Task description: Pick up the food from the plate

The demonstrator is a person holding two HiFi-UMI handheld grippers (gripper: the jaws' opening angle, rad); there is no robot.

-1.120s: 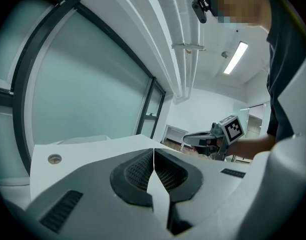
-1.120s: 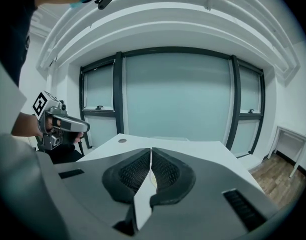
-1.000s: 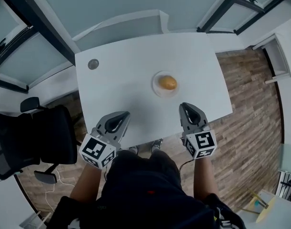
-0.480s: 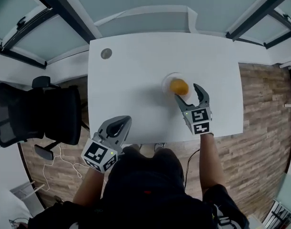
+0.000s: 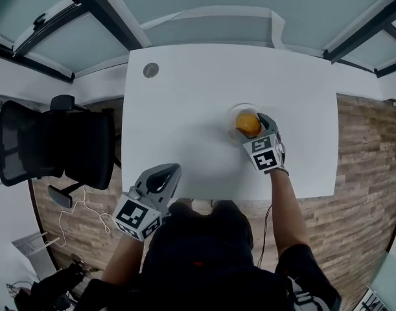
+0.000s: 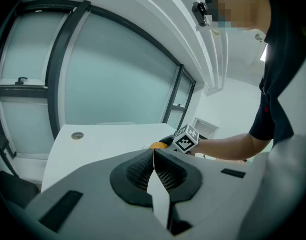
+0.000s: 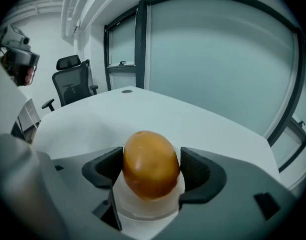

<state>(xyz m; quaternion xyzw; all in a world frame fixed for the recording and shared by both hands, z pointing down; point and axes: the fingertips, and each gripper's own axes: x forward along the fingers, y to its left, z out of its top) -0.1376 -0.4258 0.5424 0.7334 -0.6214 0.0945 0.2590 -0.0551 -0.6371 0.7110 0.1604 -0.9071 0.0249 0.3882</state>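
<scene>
An orange, egg-shaped food (image 5: 248, 123) lies on a small clear plate (image 5: 236, 111) on the white table (image 5: 185, 109). My right gripper (image 5: 253, 127) reaches over the plate with its jaws opening, one on each side of the food (image 7: 150, 164), and a thin gap shows at the right pad. The plate (image 7: 142, 211) shows under the food. My left gripper (image 5: 164, 173) hangs shut at the table's near edge, holding nothing. In the left gripper view its pads (image 6: 154, 151) meet, with the food (image 6: 157, 145) far beyond.
A black office chair (image 5: 55, 144) stands left of the table. A round grey disc (image 5: 151, 70) sits in the table's far left corner. Glass walls with dark frames run behind, and wooden floor (image 5: 366, 154) lies to the right.
My right gripper went forward from the table's near edge to the plate and opened, and its jaws now straddle the food. The left gripper stayed shut near the edge.
</scene>
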